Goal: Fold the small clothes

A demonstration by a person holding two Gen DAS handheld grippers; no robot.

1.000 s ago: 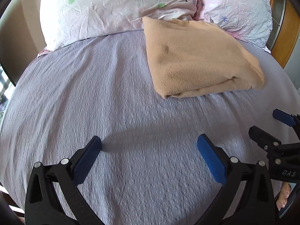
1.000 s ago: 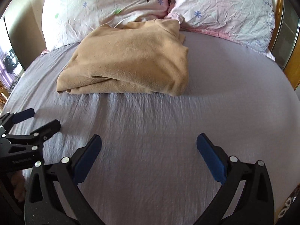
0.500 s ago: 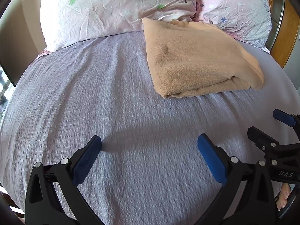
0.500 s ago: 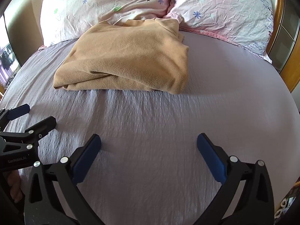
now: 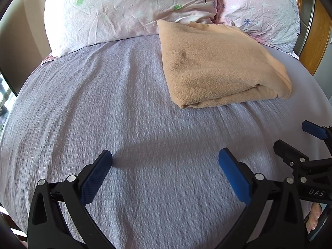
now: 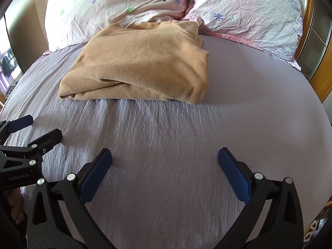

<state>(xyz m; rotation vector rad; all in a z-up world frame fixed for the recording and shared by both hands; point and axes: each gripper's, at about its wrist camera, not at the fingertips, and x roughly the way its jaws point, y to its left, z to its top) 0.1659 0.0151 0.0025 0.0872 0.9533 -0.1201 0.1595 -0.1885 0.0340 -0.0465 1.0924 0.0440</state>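
Left wrist view: your left claw (image 5: 165, 161) hangs spread wide over the lilac bedspread (image 5: 103, 108), holding nothing. The tan fleece garment (image 5: 215, 64) lies ahead and to the right, folded into a thick rectangle, its far edge touching the floral pillows (image 5: 128, 10). Layered fold edges face you along the near side. Your right claw (image 5: 298, 141) shows at the right edge, low over the bedspread and well short of the fleece.

Right wrist view: your right claw (image 6: 165, 161) is likewise spread wide and empty above bare bedspread. The fleece (image 6: 141, 66) sits ahead and slightly left, a loose flap trailing at its near-left corner and a collar-like bunch near the pillows. Left claw (image 6: 35, 130) visible at the left edge, also clear of the cloth.

Judgement: the folding looks largely done; both claws are off the garment. Next move, if any, calls for tucking that loose near-left flap or squaring the stack: approach low, pinch only the top layers, avoid snagging the bedspread
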